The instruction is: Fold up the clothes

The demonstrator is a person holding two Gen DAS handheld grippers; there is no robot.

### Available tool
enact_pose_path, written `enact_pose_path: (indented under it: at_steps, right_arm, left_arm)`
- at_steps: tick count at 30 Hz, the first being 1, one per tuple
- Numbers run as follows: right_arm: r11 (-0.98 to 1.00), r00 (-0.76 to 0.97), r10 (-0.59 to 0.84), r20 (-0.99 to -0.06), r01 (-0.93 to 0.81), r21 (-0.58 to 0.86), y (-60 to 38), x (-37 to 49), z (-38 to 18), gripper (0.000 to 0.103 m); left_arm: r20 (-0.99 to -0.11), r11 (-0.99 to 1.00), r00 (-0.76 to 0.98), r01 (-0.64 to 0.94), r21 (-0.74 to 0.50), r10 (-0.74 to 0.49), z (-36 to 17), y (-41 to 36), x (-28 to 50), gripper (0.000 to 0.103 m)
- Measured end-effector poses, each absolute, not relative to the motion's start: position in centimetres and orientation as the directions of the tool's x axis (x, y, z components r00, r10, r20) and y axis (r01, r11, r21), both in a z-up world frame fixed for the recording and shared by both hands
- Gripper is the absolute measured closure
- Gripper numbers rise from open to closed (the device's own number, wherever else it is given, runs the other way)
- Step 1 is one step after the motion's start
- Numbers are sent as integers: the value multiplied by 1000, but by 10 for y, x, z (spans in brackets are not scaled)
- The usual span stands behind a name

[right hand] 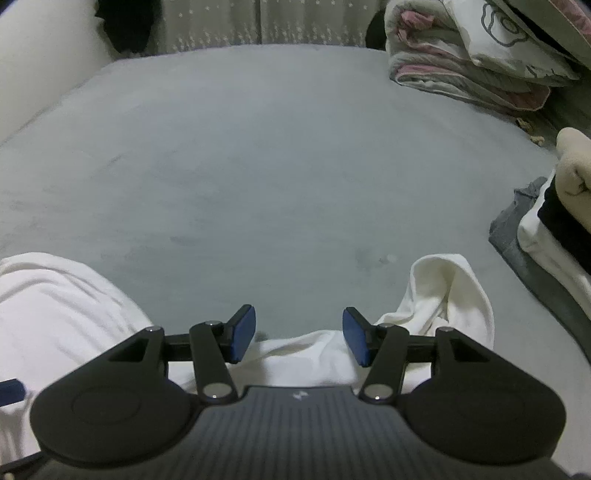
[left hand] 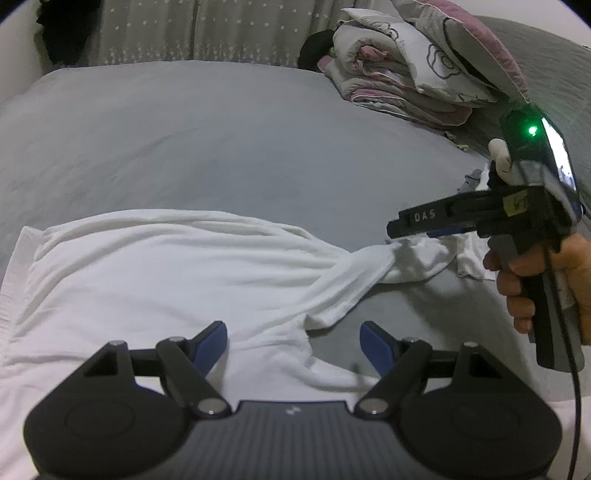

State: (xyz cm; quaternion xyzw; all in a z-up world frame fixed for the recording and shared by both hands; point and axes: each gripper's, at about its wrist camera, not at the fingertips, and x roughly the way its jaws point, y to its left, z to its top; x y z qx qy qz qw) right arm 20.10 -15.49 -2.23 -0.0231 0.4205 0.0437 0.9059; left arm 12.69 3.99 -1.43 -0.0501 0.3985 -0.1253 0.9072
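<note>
White shirt (left hand: 166, 280) lies rumpled on near part of grey bed (left hand: 221, 140). We hover left gripper (left hand: 293, 345) over shirt body, right gripper (right hand: 299, 338) over sleeve; both agape, empty. Step: reaching. Next, we judge: pinch sleeve, fold inward.

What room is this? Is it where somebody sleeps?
Most likely a bedroom. A wide bed with a grey sheet fills the view, folded quilts are piled at its far corner, and a starry curtain hangs behind it.
</note>
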Motion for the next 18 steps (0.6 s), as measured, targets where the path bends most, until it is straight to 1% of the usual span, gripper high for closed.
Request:
enact_pose_path:
  at_steps: [6, 7, 8, 9, 10, 11, 13, 18]
  right_arm:
    - [997, 630, 32, -776, -70, -15, -155, 205, -38, 47]
    - [998, 635, 29, -772, -66, -17, -154, 204, -38, 53]
    - [998, 642, 23, -766, -63, -23, -153, 202, -37, 67]
    - [998, 647, 18, -762, -59, -27, -153, 202, -37, 74]
    - [998, 651, 13, -759, -54, -30, -153, 202, -37, 86]
    - [998, 655, 8, -755, -49, -32, -154, 202, -37, 96]
    - [999, 667, 1, -745, -34, -29, -156, 199, -37, 103]
    - [999, 703, -4, -711, -29, -35, -159, 186, -32, 103]
  left_arm:
    - [-713, 967, 652, 172, -190, -256, -15, 43, 128, 23]
    - [-714, 967, 652, 169, -190, -255, -15, 44, 128, 23]
    - [-714, 968, 652, 166, -190, -253, -16, 45, 128, 23]
    - [-715, 968, 652, 163, -191, -251, -16, 45, 129, 23]
    - [-716, 968, 652, 161, -192, -250, -17, 46, 130, 23]
    - [-717, 968, 651, 157, -193, -249, -17, 46, 130, 23]
    - [-717, 968, 650, 153, -199, -250, -17, 46, 131, 23]
    - [-716, 966, 648, 150, -211, -257, -17, 45, 132, 23]
